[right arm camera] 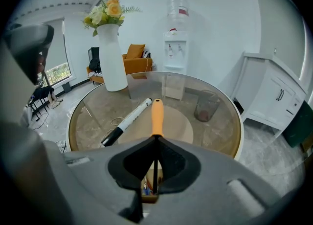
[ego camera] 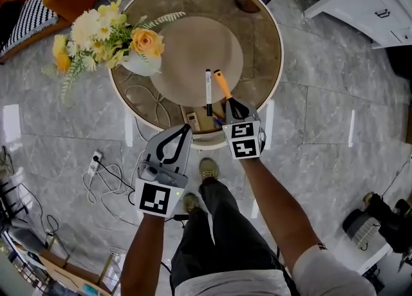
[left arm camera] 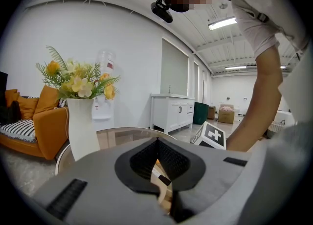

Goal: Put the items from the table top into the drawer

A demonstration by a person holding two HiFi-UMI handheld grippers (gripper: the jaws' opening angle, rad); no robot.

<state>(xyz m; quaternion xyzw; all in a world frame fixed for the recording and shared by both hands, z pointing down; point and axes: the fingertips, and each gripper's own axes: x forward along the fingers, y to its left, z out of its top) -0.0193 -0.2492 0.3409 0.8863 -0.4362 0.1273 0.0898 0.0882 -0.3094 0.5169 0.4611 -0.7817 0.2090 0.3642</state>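
head view alone shows both claws at the near rim of the round table [ego camera: 275, 56], by the open drawer [ego camera: 198, 121]. right gripper view shows the right gripper [right arm camera: 156, 140] closed on the dark shaft of the orange-handled tool [right arm camera: 157, 116], its handle over the table top beside the marker [right arm camera: 128, 120]. left gripper [left arm camera: 157, 143] has its jaws together, with nothing in them; the things inside the drawer are hard to make out

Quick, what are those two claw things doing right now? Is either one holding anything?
Left gripper: closed, holding nothing.
Right gripper: closed on the orange-handled tool.
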